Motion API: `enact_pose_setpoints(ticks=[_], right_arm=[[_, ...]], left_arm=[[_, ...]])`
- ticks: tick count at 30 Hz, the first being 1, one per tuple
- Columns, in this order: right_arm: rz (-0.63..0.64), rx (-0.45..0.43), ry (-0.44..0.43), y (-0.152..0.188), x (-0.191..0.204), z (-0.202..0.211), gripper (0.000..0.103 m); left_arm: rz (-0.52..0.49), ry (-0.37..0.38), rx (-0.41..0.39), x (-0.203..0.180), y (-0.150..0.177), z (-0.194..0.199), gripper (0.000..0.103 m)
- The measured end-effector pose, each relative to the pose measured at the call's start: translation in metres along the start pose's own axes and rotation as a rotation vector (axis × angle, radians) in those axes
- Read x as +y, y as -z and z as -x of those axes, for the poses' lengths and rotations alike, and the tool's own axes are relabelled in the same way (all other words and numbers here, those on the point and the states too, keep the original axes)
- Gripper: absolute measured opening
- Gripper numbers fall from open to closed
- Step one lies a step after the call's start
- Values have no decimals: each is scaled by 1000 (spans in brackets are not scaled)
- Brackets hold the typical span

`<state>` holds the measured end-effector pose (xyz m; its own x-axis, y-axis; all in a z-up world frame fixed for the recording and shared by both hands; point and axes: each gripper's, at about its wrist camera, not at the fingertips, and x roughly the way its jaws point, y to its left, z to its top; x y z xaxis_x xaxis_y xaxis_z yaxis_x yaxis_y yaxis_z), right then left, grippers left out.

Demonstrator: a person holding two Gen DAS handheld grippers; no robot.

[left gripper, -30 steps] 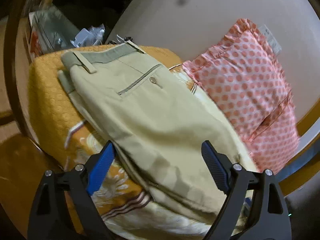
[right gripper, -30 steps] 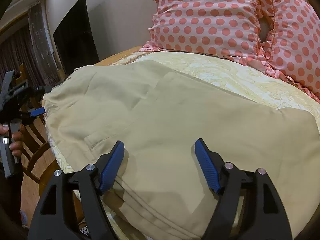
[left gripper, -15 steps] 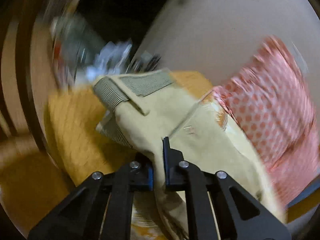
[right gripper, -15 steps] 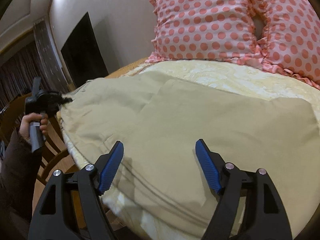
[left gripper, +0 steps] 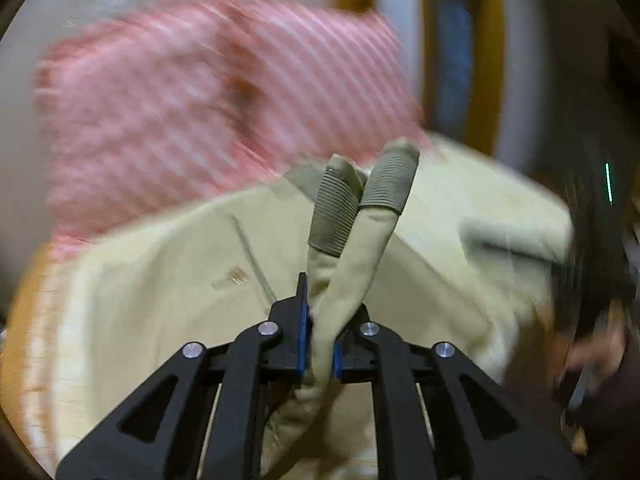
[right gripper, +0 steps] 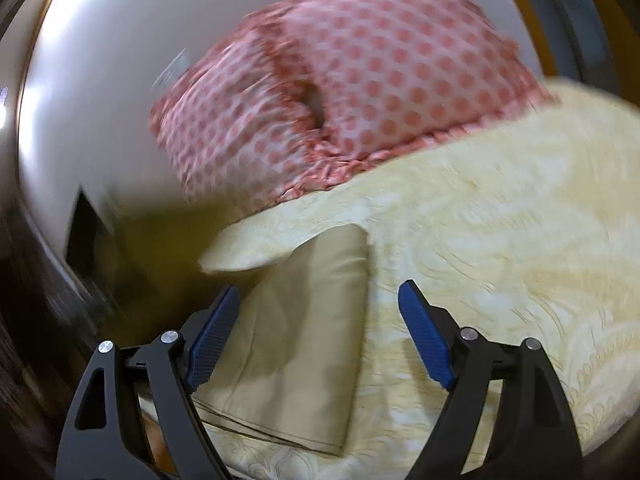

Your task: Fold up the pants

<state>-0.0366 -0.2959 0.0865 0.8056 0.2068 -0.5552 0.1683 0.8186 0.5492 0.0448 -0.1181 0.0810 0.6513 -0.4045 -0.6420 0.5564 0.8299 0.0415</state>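
The left tool (left gripper: 318,344) is clamped on the pants' (left gripper: 160,320) waistband, fabric trailing toward 12 o'clock, while the right tool (right gripper: 320,340) gapes over the hem, leg running toward 12 o'clock.

Pants (right gripper: 304,332) on bedspread (right gripper: 500,248), pillows (right gripper: 360,80) behind, wall (right gripper: 104,100) beyond

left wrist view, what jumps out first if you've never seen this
The left gripper at bottom centre is clamped on a bunch of khaki pants, with the ribbed waistband sticking up just above it. Behind, upper left, a pink dotted pillow fills the frame, blurred. In the right wrist view the right gripper is open over a flat pant leg on the yellow bedspread.
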Motion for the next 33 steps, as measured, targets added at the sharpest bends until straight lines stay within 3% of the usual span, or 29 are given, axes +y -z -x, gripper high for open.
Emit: enact_pose_setpoints(ticks=[2, 4, 8, 13, 14, 15, 16, 18, 21, 23, 26, 28, 30, 33], right_arm=[[-96, 22, -38, -4, -19, 0, 83], [-145, 55, -74, -9, -27, -6, 83], [-175, 117, -155, -22, -26, -32, 83], [-135, 216, -77, -27, -20, -77, 83], [-133, 238, -58, -27, -20, -85, 82], [-120, 255, -40, -26, -20, -91, 81], [-89, 269, -11, -26, -17, -96, 77], [-6, 275, 34, -27, -8, -104, 72], [45, 280, 75, -29, -6, -109, 60], [60, 288, 79, -31, -8, -111, 46], [106, 299, 85, -33, -5, -110, 42], [101, 315, 87, -36, -7, -114, 46], [69, 330, 61, -41, -13, -119, 50], [88, 352, 53, -46, -12, -125, 53]], left_arm=[[-25, 14, 60, -20, 17, -23, 9], [-48, -46, 25, -30, 23, -22, 9], [11, -49, -60, -30, 12, -3, 9], [-97, -30, 19, -64, 27, -35, 12], [-94, -17, 18, -62, 29, -34, 14], [-79, 0, 11, -61, 31, -26, 24], [-52, 47, 2, -54, 31, -16, 33], [7, 111, -43, -36, 30, 11, 67], [116, 95, -166, 14, 29, 58, 77], [226, -21, -175, 73, 24, 67, 79], [384, -98, -98, 146, 25, 51, 77], [478, -86, -24, 188, 28, 30, 75], [514, -75, 23, 208, 31, 16, 74], [576, 23, 96, 229, 37, -12, 74]])
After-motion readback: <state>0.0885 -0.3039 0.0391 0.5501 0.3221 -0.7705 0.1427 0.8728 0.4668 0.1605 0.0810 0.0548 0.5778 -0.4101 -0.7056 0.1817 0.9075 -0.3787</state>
